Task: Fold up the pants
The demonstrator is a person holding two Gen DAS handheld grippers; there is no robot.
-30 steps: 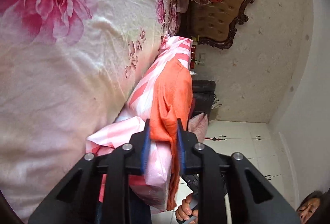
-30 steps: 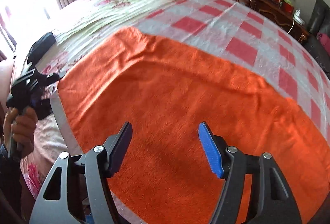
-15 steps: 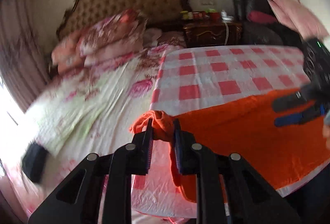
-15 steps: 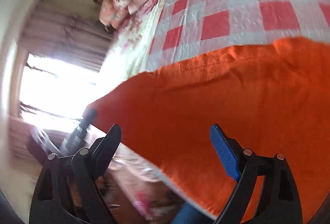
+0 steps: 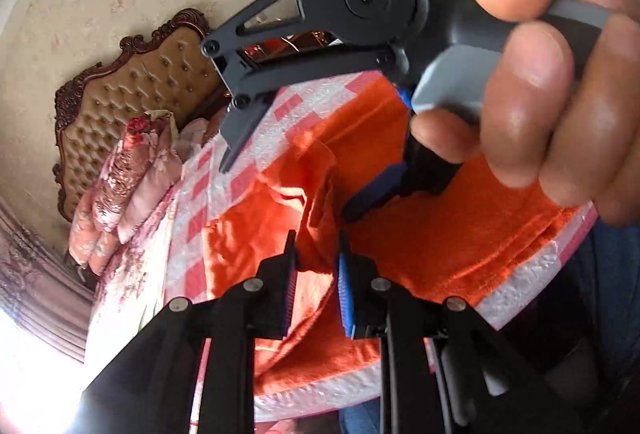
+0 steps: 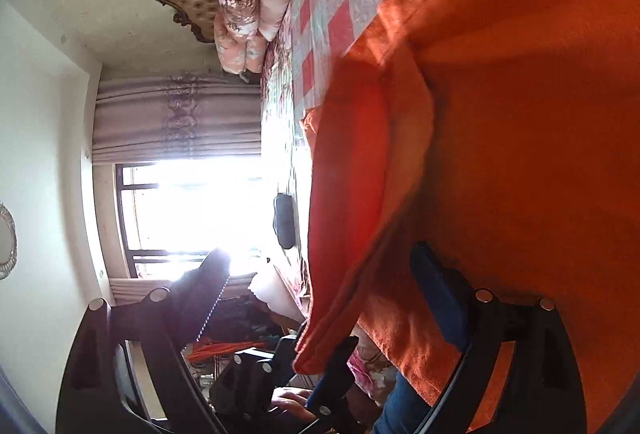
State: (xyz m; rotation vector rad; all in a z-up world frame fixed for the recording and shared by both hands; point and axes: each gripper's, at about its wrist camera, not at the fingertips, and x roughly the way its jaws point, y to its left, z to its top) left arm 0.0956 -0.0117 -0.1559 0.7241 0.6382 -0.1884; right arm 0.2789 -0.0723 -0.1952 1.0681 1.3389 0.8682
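Orange pants [image 5: 460, 254] spread on the checked bedcover [image 5: 240, 170], one corner lifted.

Left wrist view: left gripper [image 5: 316, 286] clamped narrow on a bunched orange fold; right gripper [image 5: 288, 178] and its hand [image 5: 552, 106] looming close above the cloth. Right wrist view: right gripper [image 6: 320, 298] spread wide, gripping nothing, the raised flap of pants [image 6: 352, 194] hanging between its fingers; window [image 6: 192, 210] visible only here.

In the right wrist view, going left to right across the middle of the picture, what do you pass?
White wall → bright window → small dark object on the bed's edge → lifted fold of the orange pants → flat spread of the orange pants.
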